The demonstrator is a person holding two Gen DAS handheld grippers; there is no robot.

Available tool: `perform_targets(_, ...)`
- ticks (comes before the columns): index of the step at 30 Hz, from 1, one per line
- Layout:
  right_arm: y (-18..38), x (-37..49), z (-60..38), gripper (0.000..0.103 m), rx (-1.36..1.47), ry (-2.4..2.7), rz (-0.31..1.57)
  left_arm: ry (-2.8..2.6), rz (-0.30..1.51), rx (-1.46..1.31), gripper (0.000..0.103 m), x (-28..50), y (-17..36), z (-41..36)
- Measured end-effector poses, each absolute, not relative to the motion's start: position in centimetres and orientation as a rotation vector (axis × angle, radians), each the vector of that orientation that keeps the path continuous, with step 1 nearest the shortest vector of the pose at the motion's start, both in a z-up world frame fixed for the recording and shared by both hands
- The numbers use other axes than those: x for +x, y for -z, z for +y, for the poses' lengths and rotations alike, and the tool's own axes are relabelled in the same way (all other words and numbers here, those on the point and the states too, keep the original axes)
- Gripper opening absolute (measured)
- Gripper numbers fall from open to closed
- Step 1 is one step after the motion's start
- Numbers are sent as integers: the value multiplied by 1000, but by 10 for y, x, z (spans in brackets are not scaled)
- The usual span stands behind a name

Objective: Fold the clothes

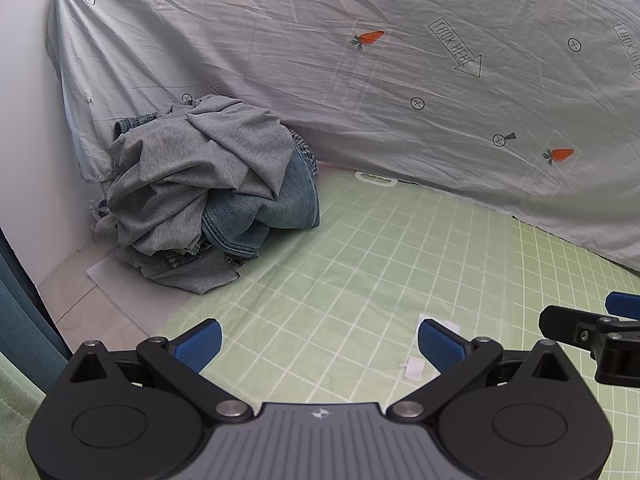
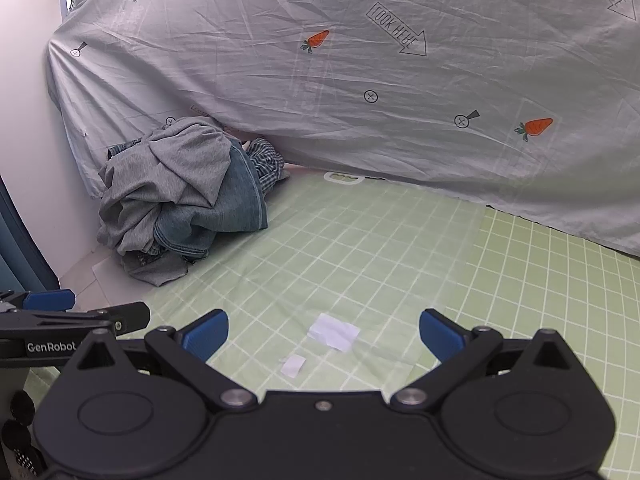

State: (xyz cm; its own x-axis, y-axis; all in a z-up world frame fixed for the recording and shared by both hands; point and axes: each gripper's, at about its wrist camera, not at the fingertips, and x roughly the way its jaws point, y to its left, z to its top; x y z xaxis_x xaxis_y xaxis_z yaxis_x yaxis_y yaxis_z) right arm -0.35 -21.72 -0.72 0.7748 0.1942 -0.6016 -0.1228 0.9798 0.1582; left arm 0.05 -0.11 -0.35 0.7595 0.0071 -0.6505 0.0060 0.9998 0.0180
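Two grippers: we hold the left gripper (image 1: 318, 344) and the right gripper (image 2: 324, 334) side by side, low over the bare green grid mat (image 1: 360, 248), each with fingers spread wide and nothing between them.
One pile: the clothes (image 1: 204, 188) sit heaped in the far left corner, well apart from both grippers, probably parked there to leave the mat free for folding.
Garments counted: we can tell a grey knit piece (image 2: 168, 184) on top, blue denim (image 2: 236, 200) under it and a checked piece (image 2: 268, 160) behind; more may be buried.
Two scraps: white paper bits (image 2: 334, 332) lie on the mat just ahead of the right gripper.
One backdrop: a carrot-print sheet (image 1: 400, 80) hangs behind, seemingly to screen clutter.
Step, as we judge: nothing folded yet; first garment not picked.
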Motion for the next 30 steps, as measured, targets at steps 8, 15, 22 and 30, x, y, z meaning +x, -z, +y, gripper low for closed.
perform_targets(8,6,-2,-217,103,112,-164,667,-2,710,15,103,1,4,0)
perform_targets(15,8,-2,-217,103,113,-161,669,0,714,17,103,0,3,0)
perform_targets(22,8,-3,-218,103,114,-162,672,-1,719,16,103,0,3,0)
perform_targets(30,11,-2,-218,103,108,-157,684,-1,733,8,103,-1,7,3)
